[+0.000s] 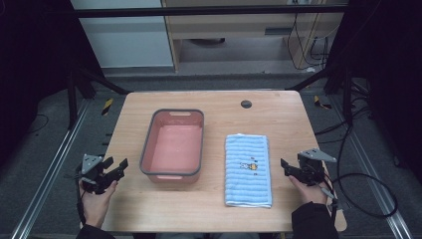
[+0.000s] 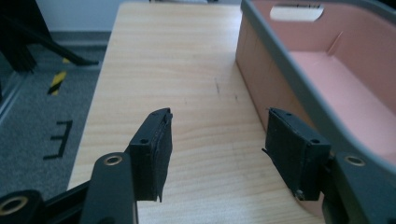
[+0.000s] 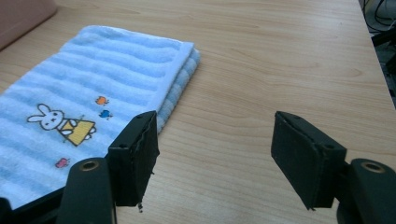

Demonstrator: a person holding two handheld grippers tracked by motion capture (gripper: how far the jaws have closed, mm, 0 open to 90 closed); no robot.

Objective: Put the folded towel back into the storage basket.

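A lab: black frame struts (image 1: 94, 79) and cables (image 1: 366, 186) around the table (image 1: 219, 209).

A light wooden desk (image 1: 214, 199) fills the middle of the high view; a small dark round hole (image 1: 246, 104) sits near its far edge, upper centre; grey floor (image 1: 45, 144) spreads at left, with yellow-and-black tape marks (image 1: 107, 106); black cables (image 1: 368, 184) coil at lower right; pale cabinets (image 1: 134, 35) line the top.

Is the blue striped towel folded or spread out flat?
Folded. The blue striped towel shows stacked layers along its edge in the right gripper view, and it lies as a narrow rectangle on the table.
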